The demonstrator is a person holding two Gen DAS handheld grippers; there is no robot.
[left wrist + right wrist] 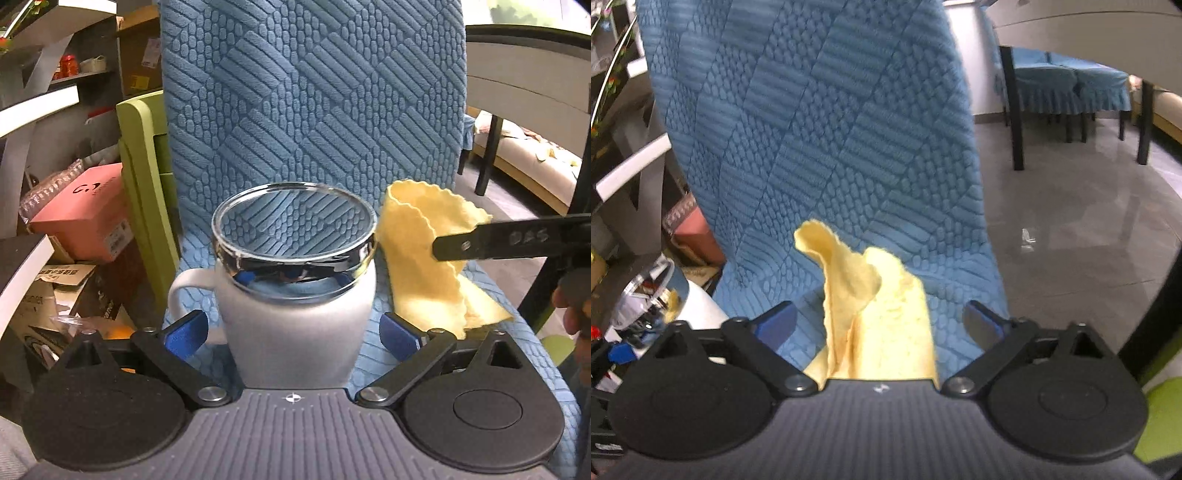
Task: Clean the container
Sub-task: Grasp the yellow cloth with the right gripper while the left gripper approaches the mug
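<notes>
Left wrist view: white mug (295,325) with a chrome-rimmed glass lid (294,236) stands on the blue-covered chair seat (373,354), between the spread fingers of the left gripper (293,334), whose blue pads stand clear of its sides; yellow cloth (432,266) lies just right of the mug; a black finger of the right gripper (509,242) reaches in over the cloth. Right wrist view: right gripper (881,323), fingers apart, straddles the crumpled cloth (879,314) without pinching it; mug (698,306) at left edge.

Blue-covered chair (314,92), pink box (88,214)
</notes>
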